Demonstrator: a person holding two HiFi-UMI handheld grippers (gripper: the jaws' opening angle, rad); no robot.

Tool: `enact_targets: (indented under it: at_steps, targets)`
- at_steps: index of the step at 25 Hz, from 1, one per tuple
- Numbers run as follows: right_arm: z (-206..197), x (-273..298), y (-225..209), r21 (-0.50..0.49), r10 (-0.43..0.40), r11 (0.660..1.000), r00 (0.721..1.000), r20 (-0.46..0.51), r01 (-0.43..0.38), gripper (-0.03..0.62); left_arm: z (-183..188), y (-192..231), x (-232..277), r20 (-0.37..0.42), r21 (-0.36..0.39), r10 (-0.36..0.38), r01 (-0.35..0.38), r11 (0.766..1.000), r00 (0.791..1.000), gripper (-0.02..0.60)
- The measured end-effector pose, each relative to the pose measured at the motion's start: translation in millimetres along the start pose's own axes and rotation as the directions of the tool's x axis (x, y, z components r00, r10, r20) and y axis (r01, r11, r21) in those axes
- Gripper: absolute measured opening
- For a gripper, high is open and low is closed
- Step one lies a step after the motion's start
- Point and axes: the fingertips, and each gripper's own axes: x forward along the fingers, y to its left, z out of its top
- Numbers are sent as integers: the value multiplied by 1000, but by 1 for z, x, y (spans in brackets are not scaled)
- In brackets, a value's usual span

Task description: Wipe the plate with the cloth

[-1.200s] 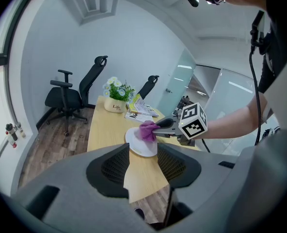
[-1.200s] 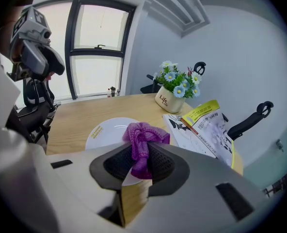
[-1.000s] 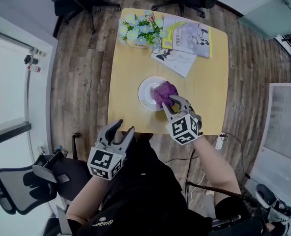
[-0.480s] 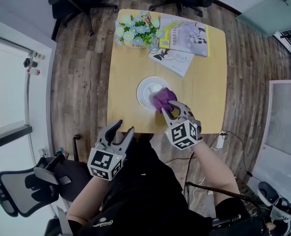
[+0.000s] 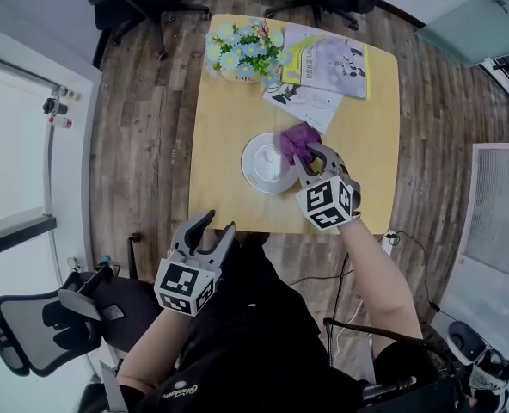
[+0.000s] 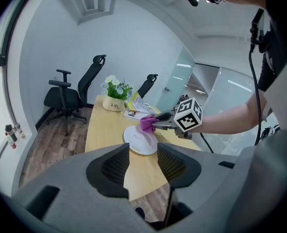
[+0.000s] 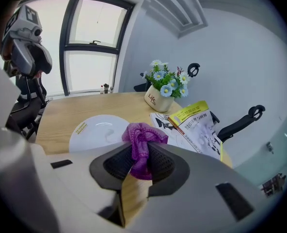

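The head camera looked steeply down from high above the table (image 5: 216,144). The camera on the left gripper (image 5: 217,224) sat off the near edge and faced across it from farther away. The one on the right gripper (image 5: 309,153) was close, facing the flowers (image 7: 167,83). All views shared the plate (image 5: 259,166).

Right tongs (image 5: 307,154), arm stretched forward, pinch the cloth (image 5: 294,137); left tongs (image 5: 210,225) hang near the body, jaws apart.

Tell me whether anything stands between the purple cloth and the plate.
Nothing visible does. The right gripper holds the purple cloth right at the rim of the plate. The magazines and the flower pot lie farther along the table, outside that path.
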Motion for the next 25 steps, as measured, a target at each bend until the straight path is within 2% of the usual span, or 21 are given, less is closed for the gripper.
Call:
enact_targets:
  at_steps: [5,17,21,25]
  targets:
    - [-2,-4,10,1,19,1000,1000,0,-19,77,-1,1,0,0,-4,2,-2,1000,1000,181]
    - [-26,-44,72,41,106,993,994,9,-107,77,1,-8,8,-1,2,-28,28,1000,1000,181]
    - [-28,-44,73,37,102,994,995,6,-102,77,3,-10,8,-1,7,-32,32,999,1000,181]
    - [-25,-38,56,29,72,997,997,7,-72,77,1,-8,6,-2,5,-25,25,1000,1000,181]
